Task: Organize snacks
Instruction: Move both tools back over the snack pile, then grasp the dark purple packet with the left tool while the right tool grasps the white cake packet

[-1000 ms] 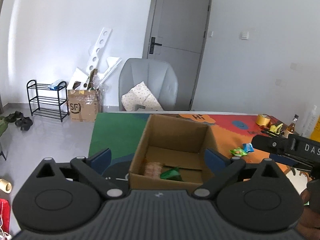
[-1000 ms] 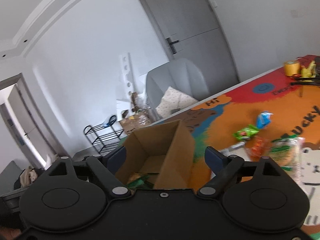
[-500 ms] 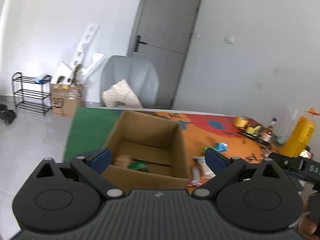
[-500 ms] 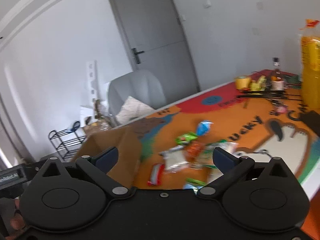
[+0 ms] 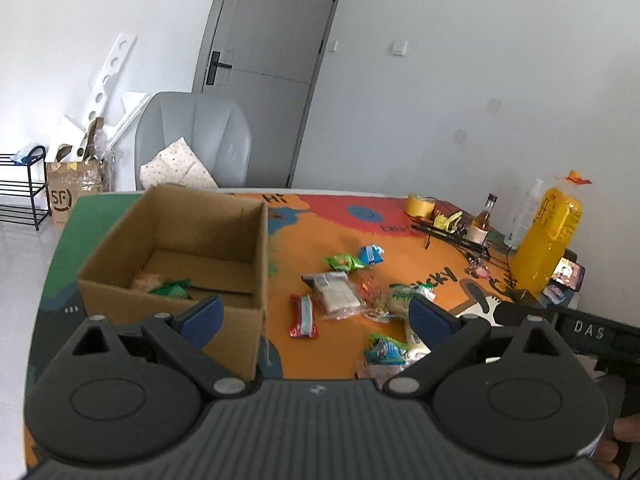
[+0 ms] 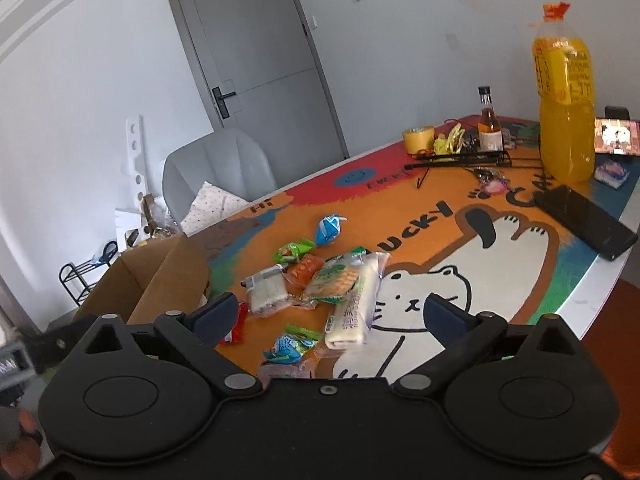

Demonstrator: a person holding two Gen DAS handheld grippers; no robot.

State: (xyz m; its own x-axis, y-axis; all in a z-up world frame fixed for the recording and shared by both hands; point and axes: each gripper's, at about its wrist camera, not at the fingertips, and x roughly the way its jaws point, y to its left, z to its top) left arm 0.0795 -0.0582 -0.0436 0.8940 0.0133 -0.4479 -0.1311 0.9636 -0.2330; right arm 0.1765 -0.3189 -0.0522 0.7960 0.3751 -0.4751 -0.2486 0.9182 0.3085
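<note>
Snacks [image 6: 340, 280] loose beside cardboard box [image 5: 180, 248], left fingers [image 5: 200, 316] and right fingers [image 6: 216, 312] spread wide, holding nothing

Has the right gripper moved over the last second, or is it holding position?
Yes. The right gripper has swung right: the cardboard box slid from between its fingers to the view's left edge, and the loose snack packets now lie ahead.

Orange drink bottle [image 6: 565, 92], yellow tape roll [image 6: 418, 139], small amber bottle [image 6: 489, 124], perhaps a phone [image 6: 616, 136].
</note>
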